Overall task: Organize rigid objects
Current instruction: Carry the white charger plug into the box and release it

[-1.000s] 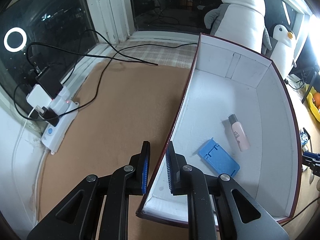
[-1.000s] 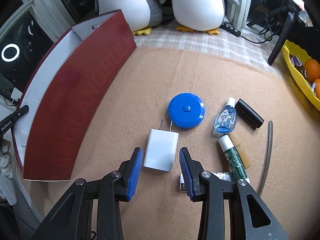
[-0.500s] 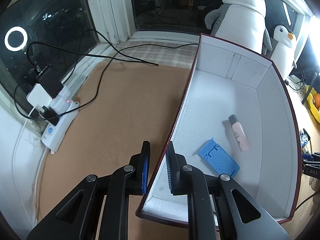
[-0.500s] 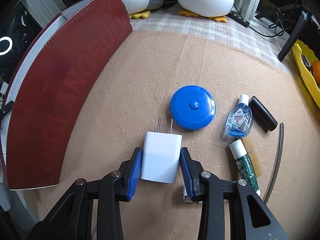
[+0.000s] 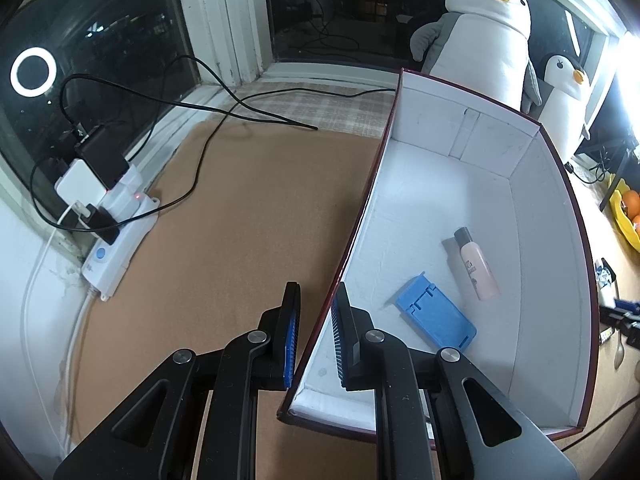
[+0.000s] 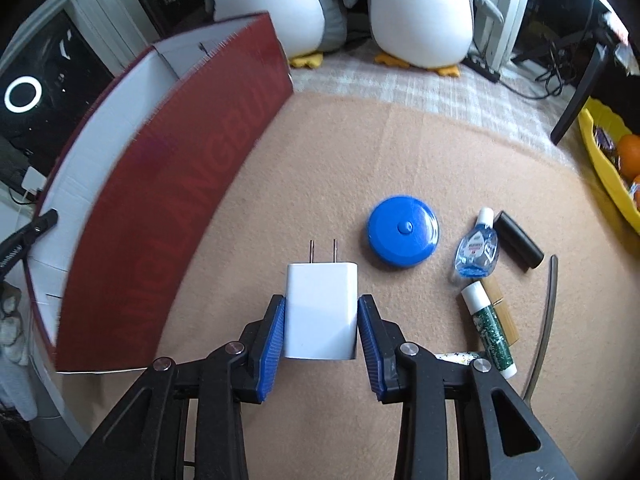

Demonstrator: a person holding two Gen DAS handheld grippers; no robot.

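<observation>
My left gripper is shut on the left wall of the open red box, one finger outside and one inside. On the box's white floor lie a blue plastic stand and a pink bottle. In the right wrist view my right gripper is shut on a white plug charger, its blue pads pressing both sides and its prongs pointing away. The red box stands to the left of it. A blue round tape measure lies just beyond on the tan blanket.
Right of the tape measure lie a small eye-drop bottle, a black cylinder and a green glitter tube. A yellow tray with oranges sits far right. A power strip with cables lies left of the box. Penguin plush toys stand behind.
My right gripper moved forward over the white charger, closed on its sides and has risen a little with it. The left gripper still holds the box wall in the same spot.
</observation>
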